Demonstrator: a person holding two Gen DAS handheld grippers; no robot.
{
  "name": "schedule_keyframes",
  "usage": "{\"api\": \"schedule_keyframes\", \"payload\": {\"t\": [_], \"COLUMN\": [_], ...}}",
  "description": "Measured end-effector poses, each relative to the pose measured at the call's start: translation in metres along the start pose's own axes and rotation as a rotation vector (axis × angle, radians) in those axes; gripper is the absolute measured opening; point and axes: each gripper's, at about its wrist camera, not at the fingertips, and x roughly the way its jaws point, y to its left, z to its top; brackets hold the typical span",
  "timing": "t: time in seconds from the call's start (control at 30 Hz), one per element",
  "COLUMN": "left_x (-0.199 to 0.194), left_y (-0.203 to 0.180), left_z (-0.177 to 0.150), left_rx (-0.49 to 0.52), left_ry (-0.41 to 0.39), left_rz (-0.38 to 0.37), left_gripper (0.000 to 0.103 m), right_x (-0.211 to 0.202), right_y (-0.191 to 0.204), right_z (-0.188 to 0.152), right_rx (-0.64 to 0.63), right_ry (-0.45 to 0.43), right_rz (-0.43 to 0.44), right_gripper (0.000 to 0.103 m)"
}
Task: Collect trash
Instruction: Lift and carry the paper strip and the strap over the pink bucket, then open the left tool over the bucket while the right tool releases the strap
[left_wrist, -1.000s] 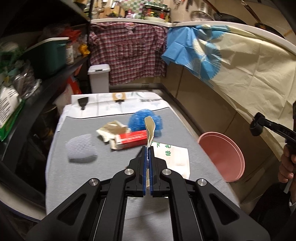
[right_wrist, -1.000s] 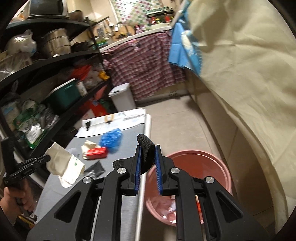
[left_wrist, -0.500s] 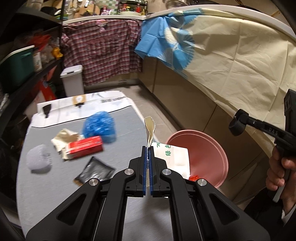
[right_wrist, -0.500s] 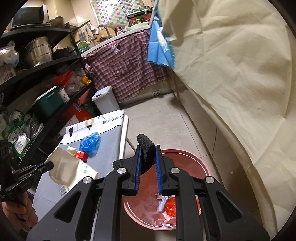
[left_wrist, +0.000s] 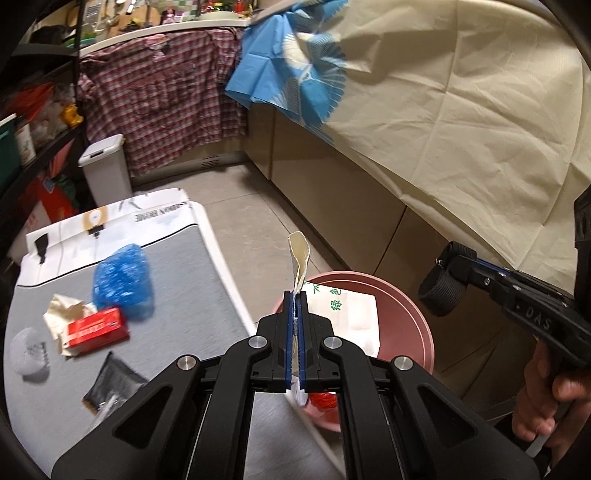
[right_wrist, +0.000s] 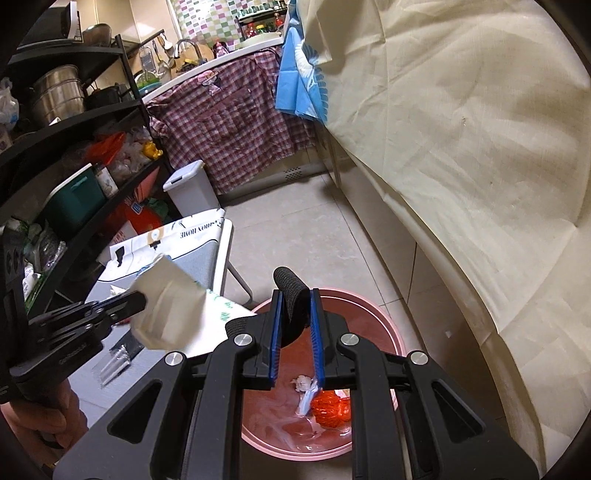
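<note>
My left gripper (left_wrist: 294, 295) is shut on a white paper bag with green print (left_wrist: 347, 312); it also shows in the right wrist view (right_wrist: 173, 314), held over the near rim of the pink basin (left_wrist: 413, 314). My right gripper (right_wrist: 295, 299) is shut on a black band (right_wrist: 291, 295) above the basin (right_wrist: 384, 328), which holds an orange wrapper (right_wrist: 328, 408) and white scraps. On the grey table (left_wrist: 177, 332) lie a blue bag (left_wrist: 123, 280), a red box (left_wrist: 96, 328), crumpled paper (left_wrist: 61, 308), a black sachet (left_wrist: 110, 384) and a white mesh ball (left_wrist: 27, 349).
A small white bin (left_wrist: 105, 170) stands on the floor behind the table. Black shelves (right_wrist: 55, 155) full of goods line the left. Cabinets draped with cream cloth (left_wrist: 461, 129) run along the right. A tiled floor strip (right_wrist: 314, 240) lies between.
My left gripper has swung right with the paper bag, from over the table to over the basin. My right gripper has moved closer over the basin, still holding the band.
</note>
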Motion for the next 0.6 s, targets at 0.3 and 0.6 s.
{"api": "schedule_keyframes", "payload": {"t": [0.3,0.6], "left_x": [0.030,0.049], "left_y": [-0.019,-0.026], "left_z": [0.004,0.011], "left_rx": [0.031,0.023], "left_ry": [0.045,0.072], "left_rz": [-0.010,-0.052], "left_gripper": [0.002,0.004], "right_x": [0.010,0.016], "right_y": [-0.003,-0.003], "right_z": [0.003,0.001], "right_rx": [-0.001,-0.007], "right_ry": [0.022,0.037], "right_rz": [-0.025,-0.047], "right_gripper": [0.015,0.019]}}
